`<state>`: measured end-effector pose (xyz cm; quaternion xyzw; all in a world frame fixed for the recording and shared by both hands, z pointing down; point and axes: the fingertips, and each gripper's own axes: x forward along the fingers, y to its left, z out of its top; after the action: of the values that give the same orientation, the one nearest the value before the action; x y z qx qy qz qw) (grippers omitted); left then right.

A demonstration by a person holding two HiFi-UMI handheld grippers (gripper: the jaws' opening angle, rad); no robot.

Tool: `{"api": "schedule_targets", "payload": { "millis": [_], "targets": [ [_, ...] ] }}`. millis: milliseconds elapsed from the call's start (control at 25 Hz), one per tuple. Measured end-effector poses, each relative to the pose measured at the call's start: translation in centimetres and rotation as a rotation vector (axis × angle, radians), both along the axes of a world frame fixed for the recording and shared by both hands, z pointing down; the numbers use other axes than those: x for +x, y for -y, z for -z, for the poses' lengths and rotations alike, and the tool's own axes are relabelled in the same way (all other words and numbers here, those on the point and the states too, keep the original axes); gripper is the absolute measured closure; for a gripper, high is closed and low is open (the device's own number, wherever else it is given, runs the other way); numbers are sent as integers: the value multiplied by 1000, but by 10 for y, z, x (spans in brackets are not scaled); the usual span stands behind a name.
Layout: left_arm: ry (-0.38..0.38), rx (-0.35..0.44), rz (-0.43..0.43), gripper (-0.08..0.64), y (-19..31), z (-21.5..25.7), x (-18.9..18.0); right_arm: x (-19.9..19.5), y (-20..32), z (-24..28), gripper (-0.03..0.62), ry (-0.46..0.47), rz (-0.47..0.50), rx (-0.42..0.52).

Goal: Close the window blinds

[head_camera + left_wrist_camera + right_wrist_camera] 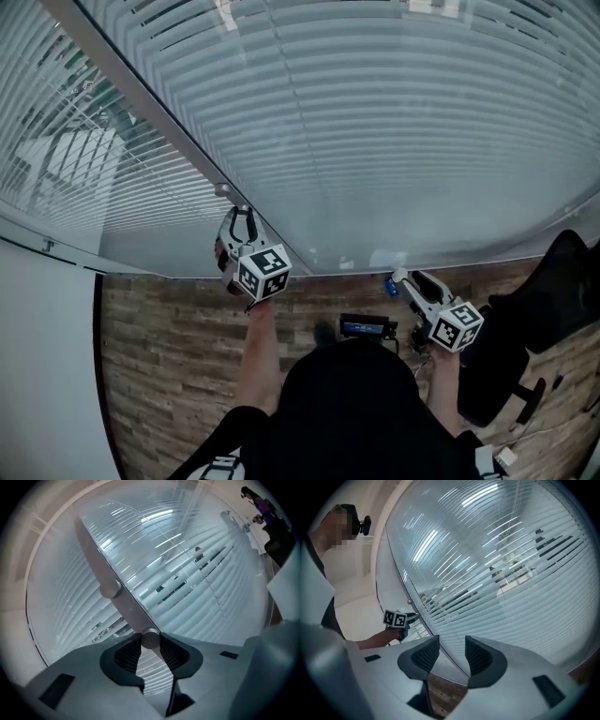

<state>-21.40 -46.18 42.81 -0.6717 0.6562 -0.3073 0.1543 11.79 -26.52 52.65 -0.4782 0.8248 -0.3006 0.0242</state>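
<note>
Tongs on left (pixel 150 640) seemingly grip frame knob (pixel 150 638).

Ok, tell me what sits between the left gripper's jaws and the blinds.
A round knob on the grey frame post; the left gripper is closed on it, with the blinds beyond. The left gripper view shows it.

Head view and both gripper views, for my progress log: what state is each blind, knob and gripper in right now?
left gripper: shut on the lower knob
lower knob: clamped between the pads
upper knob: untouched
right gripper: open, empty
big pane's blinds: slats nearly shut, a few gaps
side pane's blinds: slats partly open, see-through
</note>
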Motion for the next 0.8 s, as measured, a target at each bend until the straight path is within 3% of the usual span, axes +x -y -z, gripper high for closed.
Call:
{"api": "schedule_targets", "payload": {
  "millis": [40,80,200,240,280,360,440,520,600,720,800],
  "targets": [
    [-62,-3,-12,423,-1,-1,1,-1,0,0,416,0,2,1],
    [-187,-10,-27,422,-2,-1,1,-1,0,0,416,1,4,1],
    [-711,-47,-42,384,-9,-3,-1,-2,0,1,416,1,5,4],
    [-830,-53,-37,379,-10,-3,-3,-2,0,1,416,1,5,3],
    [-903,-51,-34,379,-9,-1,-6,-2,0,1,416,1,4,2],
    [-956,-37,-35,379,-5,4,-8,-1,0,1,416,0,1,-1],
    [-938,-28,-36,385,-1,8,-9,0,0,0,416,-1,-4,-5],
    [-831,-28,-26,422,0,7,-10,0,-1,0,416,-1,-7,-7],
    [-614,-28,-13,423,-1,4,-9,1,-1,0,416,-1,-9,-5],
    [-212,-13,8,423,0,1,-6,1,-1,-1,416,-2,-9,-5],
    [-44,-5,16,423,0,0,-4,1,-1,-2,416,-2,-6,-4]
  ]
}}
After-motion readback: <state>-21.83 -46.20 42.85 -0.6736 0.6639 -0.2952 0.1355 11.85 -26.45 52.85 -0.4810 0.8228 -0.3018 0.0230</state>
